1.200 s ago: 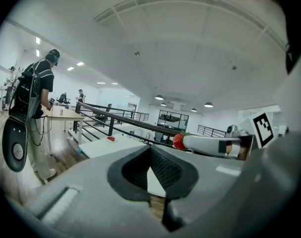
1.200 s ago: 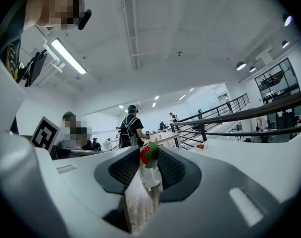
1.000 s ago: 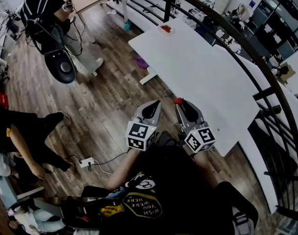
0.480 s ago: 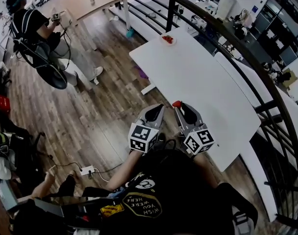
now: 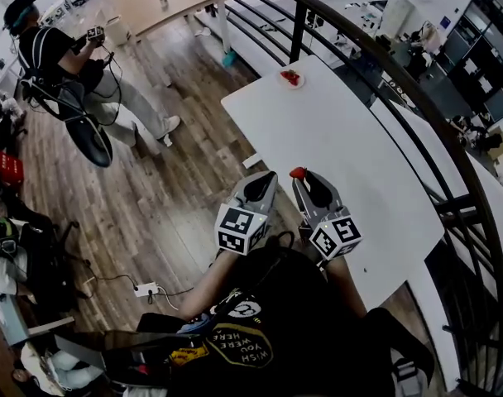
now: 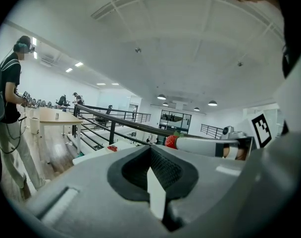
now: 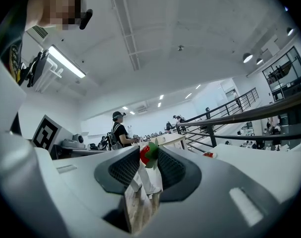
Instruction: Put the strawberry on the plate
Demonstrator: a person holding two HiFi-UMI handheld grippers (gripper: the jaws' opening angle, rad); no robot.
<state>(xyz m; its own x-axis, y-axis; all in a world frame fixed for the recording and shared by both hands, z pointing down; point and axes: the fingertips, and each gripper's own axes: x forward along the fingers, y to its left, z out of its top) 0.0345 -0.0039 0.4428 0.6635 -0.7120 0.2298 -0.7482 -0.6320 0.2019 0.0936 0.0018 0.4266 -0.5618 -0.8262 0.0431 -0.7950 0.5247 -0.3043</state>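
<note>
The table (image 5: 351,155) and far plate (image 5: 291,78) are viewed steeply from overhead and nearly level along the left hand-held gripper (image 6: 151,150) and right hand-held gripper (image 7: 149,156).

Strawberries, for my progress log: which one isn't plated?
The strawberry gripped in the right tool; the other strawberry sits on the plate at the table's far end.

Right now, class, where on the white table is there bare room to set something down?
The white table is bare from the plate at its far corner to the right gripper holding the strawberry at the near edge, and along the railing. Only that corner is taken.
</note>
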